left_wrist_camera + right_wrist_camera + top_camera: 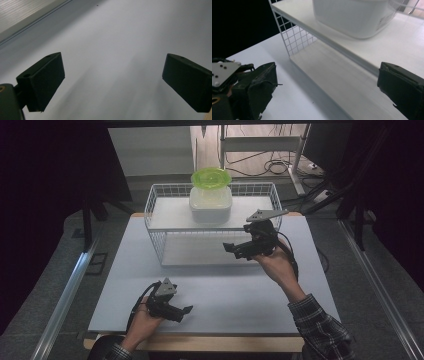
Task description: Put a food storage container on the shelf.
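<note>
Looking down, we list what lies before us, largest first.
Counter: a pale board; we see our forearms come in from its near edge.
Wire rack: a white mesh frame at the far middle of the counter, with an upper shelf and a lower shelf.
Tub: a white box standing on the upper shelf, toward its far side; in the right gripper view it sits just above and ahead of the jaws.
Green lid: round, resting on top of the tub.
Right gripper: we hold it raised at the front right of the rack, pointing left along the rack's front; its jaws stand wide with nothing between them, well short of the tub.
Left gripper: we keep it low over the near left of the counter; its jaws stand wide over bare board, holding nothing.
</note>
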